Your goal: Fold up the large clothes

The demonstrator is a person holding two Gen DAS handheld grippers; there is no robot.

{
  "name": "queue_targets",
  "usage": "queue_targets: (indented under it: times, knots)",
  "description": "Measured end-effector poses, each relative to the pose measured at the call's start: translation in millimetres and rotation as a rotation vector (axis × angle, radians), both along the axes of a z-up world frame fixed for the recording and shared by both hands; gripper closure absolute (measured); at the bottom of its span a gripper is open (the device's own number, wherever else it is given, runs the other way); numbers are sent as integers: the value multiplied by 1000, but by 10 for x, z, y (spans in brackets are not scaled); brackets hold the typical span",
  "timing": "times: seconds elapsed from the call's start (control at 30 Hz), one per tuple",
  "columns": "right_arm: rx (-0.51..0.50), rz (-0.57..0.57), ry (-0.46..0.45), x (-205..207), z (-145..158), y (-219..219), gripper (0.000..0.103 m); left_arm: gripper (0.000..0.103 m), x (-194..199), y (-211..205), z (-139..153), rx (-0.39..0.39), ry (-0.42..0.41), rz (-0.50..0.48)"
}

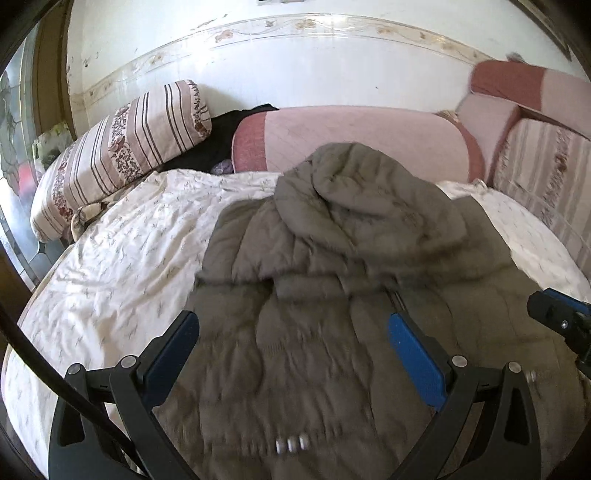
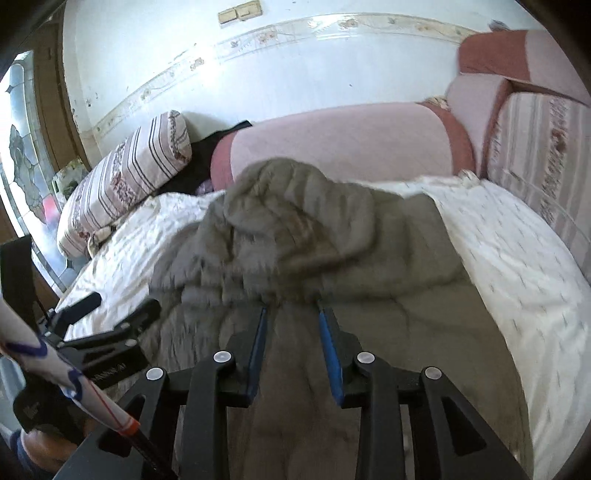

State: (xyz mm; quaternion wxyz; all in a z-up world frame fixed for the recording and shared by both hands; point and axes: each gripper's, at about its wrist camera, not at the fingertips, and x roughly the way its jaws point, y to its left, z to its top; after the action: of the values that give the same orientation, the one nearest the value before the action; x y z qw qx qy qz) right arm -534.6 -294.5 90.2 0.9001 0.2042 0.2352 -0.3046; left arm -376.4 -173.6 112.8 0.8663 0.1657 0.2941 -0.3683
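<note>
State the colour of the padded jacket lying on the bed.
Grey-olive, a dull khaki; the jacket shows best in the left wrist view.

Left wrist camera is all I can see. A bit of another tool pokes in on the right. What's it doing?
Observer: The right tool points at the grey jacket, just below its hood. Its jaws stand a narrow gap apart.
Operator: Is it holding the jacket?
Observer: Too blurred to tell, but jacket fabric shows in the gap.
Operator: What's higher up on the wall?
Observer: Two beige switches, above the flowered border.
</note>
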Motion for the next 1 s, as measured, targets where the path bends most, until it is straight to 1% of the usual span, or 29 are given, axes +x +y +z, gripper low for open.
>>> queue_targets:
  times: [0.13, 0.27, 0.37, 0.5, 0.57, 0.63, 0.7, 0.83, 0.93, 1.0]
  knots:
    - [48, -21, 12, -328, -171, 149, 71, 1, -245, 228, -99, 15, 43, -14]
    - [61, -21, 41, -602, -330, 338, 71, 1, -470, 493, -215, 53, 36, -13]
    - [56, -22, 70, -770, -445, 465, 71, 1, -565, 689, -309, 75, 57, 5]
    - [87, -22, 82, -944, -569, 555, 71, 1, -612, 959, -475, 94, 105, 62]
    - [96, -15, 85, -968, -598, 600, 71, 1, -595, 1054, -603, 119, 140, 83]
    - [92, -14, 98, -996, -636, 655, 71, 1, -561, 1116, -703, 140, 157, 103]
    - [99, -4, 110, -998, -684, 706, 71, 1, -515, 1171, -762, 142, 174, 115]
    - [85, 2, 148, -976, -795, 766, 71, 1, -504, 1219, -793, 144, 153, 117]
    - [85, -4, 162, -1001, -884, 763, 70, 1, -518, 1237, -813, 152, 133, 108]
    - [84, -3, 156, -1027, -885, 767, 69, 1, -525, 1266, -809, 147, 126, 105]
